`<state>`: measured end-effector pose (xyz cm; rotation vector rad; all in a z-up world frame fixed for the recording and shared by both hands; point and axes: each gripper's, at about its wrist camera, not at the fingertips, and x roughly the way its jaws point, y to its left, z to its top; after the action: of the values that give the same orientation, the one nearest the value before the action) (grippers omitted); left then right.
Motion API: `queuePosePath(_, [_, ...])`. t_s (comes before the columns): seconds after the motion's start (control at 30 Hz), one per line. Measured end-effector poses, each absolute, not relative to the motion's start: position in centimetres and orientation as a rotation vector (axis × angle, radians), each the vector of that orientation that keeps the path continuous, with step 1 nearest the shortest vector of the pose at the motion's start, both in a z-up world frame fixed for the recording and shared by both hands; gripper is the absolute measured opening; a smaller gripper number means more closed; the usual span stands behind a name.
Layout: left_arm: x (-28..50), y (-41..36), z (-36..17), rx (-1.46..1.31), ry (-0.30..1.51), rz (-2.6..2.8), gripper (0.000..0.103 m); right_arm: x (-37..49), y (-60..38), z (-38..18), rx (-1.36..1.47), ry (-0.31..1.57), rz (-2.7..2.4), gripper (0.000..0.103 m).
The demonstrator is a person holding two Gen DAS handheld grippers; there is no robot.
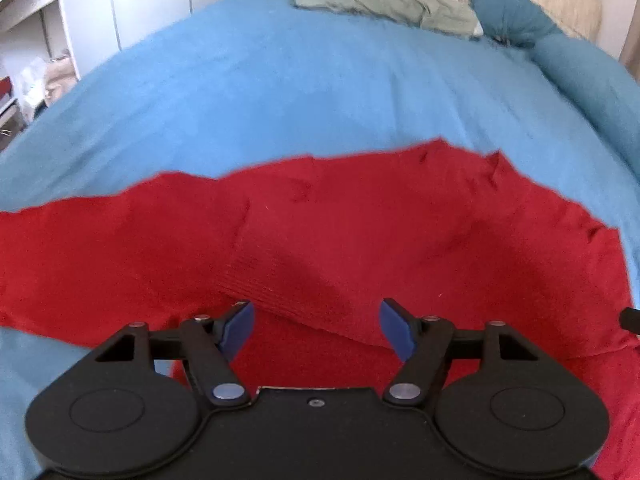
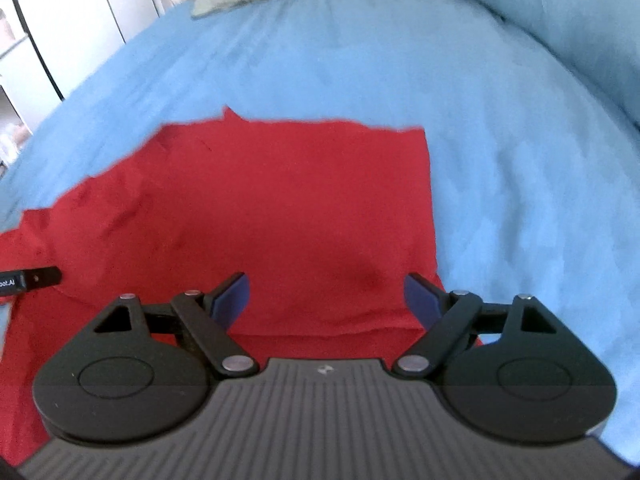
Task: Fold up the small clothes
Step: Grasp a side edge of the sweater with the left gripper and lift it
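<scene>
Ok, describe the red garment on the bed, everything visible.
The red garment is plain soft knit, with a ribbed band showing near the left gripper. It lies spread on the blue bedcover, partly folded over itself, lightly wrinkled, its right edge straight in the right wrist view. Both grippers are open; neither grips it.

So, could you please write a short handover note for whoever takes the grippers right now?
Left gripper: open, holding nothing, above the red garment.
Right gripper: open, empty, over the garment's right side.
Garment lies on the blue bedspread; a ribbed edge is laid over onto the body near the left gripper, and a layered edge shows by the right gripper, so one fold looks made.
Left: probably further folds and smoothing. A green cloth sits by the pillows, untouched.
</scene>
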<state>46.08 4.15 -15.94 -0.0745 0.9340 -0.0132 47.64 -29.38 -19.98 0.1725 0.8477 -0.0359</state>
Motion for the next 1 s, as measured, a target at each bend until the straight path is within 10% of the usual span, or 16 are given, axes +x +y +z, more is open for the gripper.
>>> queuePosePath(0.07, [45.2, 5.1, -13.7, -0.117, 0.912, -0.020, 0.076, 47.1, -28.4, -18.5, 0.146, 0.825, -0.034, 0.100])
queuePosePath(0.13, [44.3, 6.0, -11.2, -0.158, 0.867, -0.043, 0.103, 46.8, -27.2, -16.7, 0.130, 0.817, -0.034, 0.103])
queuePosePath(0.77, [39.9, 29.3, -9.8, -0.406, 0.770, 0.357, 0.103, 46.5, -9.1, -10.9, 0.074, 0.831, 0.146, 0.103])
queuePosePath(1.0, [38.7, 38.3, -14.0, -0.575, 0.751, 0.497, 0.085, 46.6, -3.1, -12.8, 0.006, 0.858, 0.119, 0.103])
